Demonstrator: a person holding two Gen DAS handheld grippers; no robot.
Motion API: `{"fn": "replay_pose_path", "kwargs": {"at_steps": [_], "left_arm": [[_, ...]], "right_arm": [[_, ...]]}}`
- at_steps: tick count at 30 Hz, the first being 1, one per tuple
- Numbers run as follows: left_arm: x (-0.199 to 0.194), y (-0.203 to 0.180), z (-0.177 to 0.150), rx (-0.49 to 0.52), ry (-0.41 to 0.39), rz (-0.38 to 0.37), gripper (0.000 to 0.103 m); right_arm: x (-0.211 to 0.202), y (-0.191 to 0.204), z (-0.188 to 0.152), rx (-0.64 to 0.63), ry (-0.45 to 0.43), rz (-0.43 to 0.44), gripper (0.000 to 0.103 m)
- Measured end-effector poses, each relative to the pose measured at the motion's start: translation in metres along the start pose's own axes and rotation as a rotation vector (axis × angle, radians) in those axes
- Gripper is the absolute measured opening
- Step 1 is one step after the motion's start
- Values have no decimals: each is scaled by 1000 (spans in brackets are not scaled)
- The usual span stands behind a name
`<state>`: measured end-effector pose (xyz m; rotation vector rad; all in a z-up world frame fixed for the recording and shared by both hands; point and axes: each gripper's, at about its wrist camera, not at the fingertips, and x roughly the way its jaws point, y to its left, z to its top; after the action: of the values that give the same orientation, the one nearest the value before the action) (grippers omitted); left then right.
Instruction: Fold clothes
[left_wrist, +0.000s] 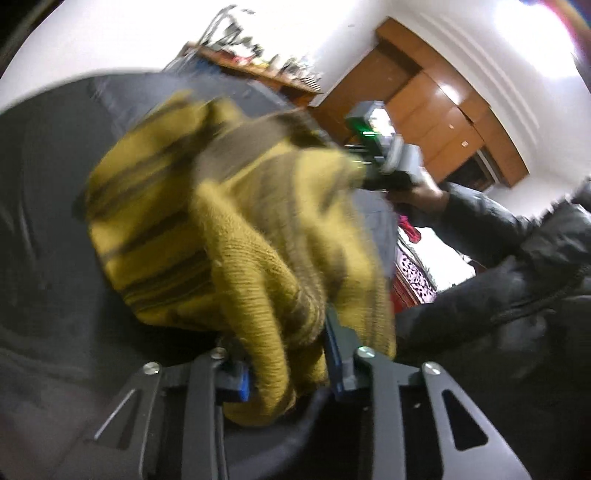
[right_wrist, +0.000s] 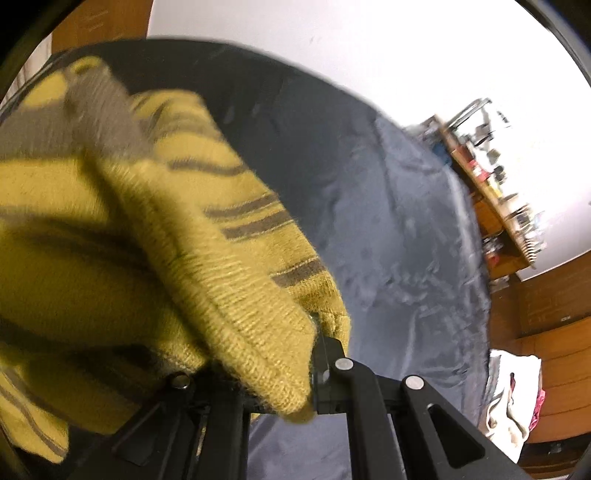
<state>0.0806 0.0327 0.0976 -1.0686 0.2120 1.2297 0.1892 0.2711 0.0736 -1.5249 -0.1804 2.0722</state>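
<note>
A mustard-yellow knit sweater (left_wrist: 229, 229) with dark stripes hangs bunched over a dark grey bed cover (left_wrist: 44, 221). My left gripper (left_wrist: 288, 354) is shut on a thick fold of it, blue pads pressing both sides. In the left wrist view the other gripper (left_wrist: 384, 162), held by a hand in a dark sleeve, meets the sweater's far edge. In the right wrist view the sweater (right_wrist: 147, 240) fills the left half, and my right gripper (right_wrist: 258, 369) is shut on its ribbed hem; the left finger is hidden under the knit.
The grey-blue bed cover (right_wrist: 399, 258) spreads to the right. A wooden shelf (right_wrist: 491, 192) crowded with small items stands beyond it. White and red cloth (right_wrist: 513, 391) lies by wooden cabinets (left_wrist: 443, 110). The person's dark jacket (left_wrist: 517, 277) is close on the right.
</note>
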Motion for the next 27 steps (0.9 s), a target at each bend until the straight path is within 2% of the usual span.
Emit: {"fn": "replay_pose_path", "kwargs": {"at_steps": [4,7,10,21,22,23,25,27], "left_arm": [[-9,-42,21,129,-12,-16,34],[2,-57,25,190,28,-24,34],[23,-65,28,212,77,-8,34],[72,-29,14,8,130,123,37],[75,-28,13,-4,134,137,35],[77,-28,12,-13,133,149,27],[79,-27,11,-29,127,174,18],[75,-26,11,-43,107,207,15]], "right_arm": [[-15,-32,8,107,-97,-25,9],[-24,-53,12,187,-154,-23,9],[-31,-60,11,212,-192,-31,9],[-104,-84,18,338,-455,-14,9],[-110,-84,19,347,-472,-7,9],[-113,-86,20,356,-484,2,9],[-119,-90,22,378,-510,24,9],[-124,-98,23,415,-537,60,9]]}}
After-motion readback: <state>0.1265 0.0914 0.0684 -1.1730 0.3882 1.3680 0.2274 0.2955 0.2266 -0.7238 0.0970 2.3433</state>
